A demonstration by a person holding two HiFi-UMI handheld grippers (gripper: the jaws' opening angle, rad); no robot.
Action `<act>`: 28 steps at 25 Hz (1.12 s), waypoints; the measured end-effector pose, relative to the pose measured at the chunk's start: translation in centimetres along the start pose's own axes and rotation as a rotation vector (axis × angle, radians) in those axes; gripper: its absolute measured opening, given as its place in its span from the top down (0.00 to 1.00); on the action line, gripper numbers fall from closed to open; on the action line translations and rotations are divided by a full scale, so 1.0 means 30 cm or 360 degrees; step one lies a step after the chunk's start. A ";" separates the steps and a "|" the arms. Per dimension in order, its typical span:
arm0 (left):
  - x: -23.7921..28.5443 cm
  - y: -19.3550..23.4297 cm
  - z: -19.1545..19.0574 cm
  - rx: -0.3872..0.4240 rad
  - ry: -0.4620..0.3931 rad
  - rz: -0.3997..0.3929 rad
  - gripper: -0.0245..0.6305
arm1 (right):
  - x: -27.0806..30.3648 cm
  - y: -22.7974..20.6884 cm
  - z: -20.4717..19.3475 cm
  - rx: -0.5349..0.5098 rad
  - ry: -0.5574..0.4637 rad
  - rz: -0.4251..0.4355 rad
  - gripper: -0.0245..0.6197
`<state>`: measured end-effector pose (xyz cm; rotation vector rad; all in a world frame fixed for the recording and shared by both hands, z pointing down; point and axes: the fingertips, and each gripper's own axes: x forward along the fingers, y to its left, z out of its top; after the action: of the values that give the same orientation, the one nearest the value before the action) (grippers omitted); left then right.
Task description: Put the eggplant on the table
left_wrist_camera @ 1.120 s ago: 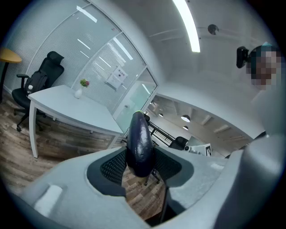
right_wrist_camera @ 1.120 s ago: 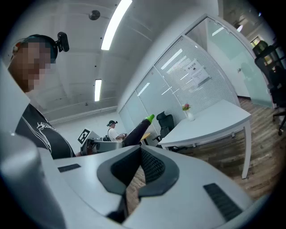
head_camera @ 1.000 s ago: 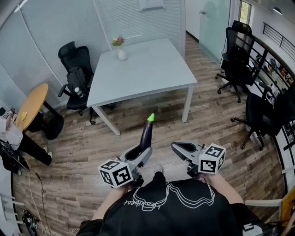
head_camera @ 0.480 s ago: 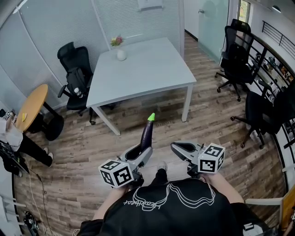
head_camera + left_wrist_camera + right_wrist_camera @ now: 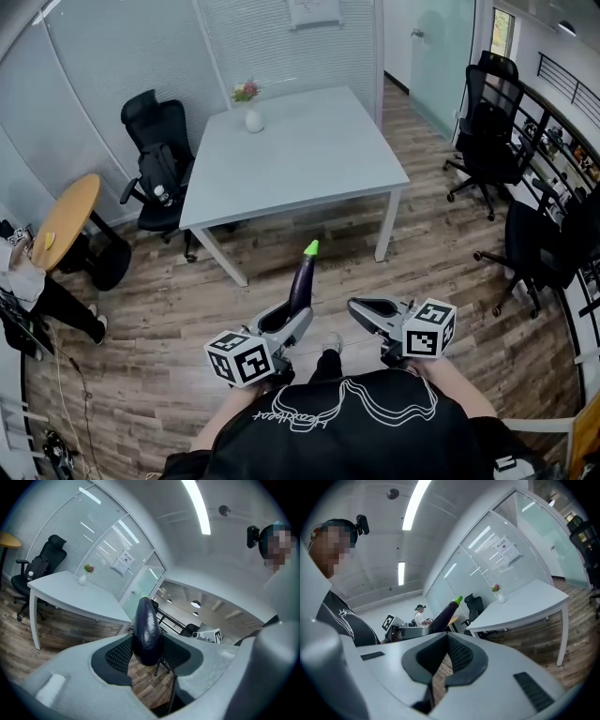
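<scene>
A dark purple eggplant (image 5: pixel 301 281) with a green stem end stands nearly upright in my left gripper (image 5: pixel 286 321), stem up, over the wooden floor. In the left gripper view the eggplant (image 5: pixel 146 632) sits between the two ribbed pads (image 5: pixel 117 656), and my left gripper (image 5: pixel 146 657) is shut on its lower end. My right gripper (image 5: pixel 367 309) hovers beside it at the right, its jaws shut with nothing between them (image 5: pixel 447 638). The grey table (image 5: pixel 309 159) stands ahead, a step or so away, and is bare except for a small vase of flowers (image 5: pixel 251 114).
Black office chairs stand left of the table (image 5: pixel 155 150) and along the right wall (image 5: pixel 492 112). A round wooden table (image 5: pixel 66 216) and a seated person (image 5: pixel 28 281) are at the far left. Glass partitions close off the back.
The table has shifted slightly in the head view, as I and both grippers move a little toward it. The eggplant stays gripped the same way.
</scene>
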<state>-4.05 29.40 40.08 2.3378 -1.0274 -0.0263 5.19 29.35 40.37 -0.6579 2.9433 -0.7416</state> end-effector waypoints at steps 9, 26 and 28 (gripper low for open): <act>0.170 0.247 0.167 -0.0054 0.0024 0.0000 0.65 | 0.204 -0.260 0.116 0.0070 0.0031 -0.0069 0.95; 0.554 0.667 0.581 -0.0053 0.0010 -0.0074 0.65 | 0.562 -0.733 0.455 0.0046 0.0019 -0.0160 0.95; 0.582 0.697 0.609 -0.0044 0.0006 -0.0087 0.65 | 0.583 -0.766 0.483 0.0032 -0.0002 -0.0172 0.95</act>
<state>-10.15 -2.83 39.25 2.3396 -0.9551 -0.0565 0.26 -2.57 39.29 -0.8214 2.9142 -0.7778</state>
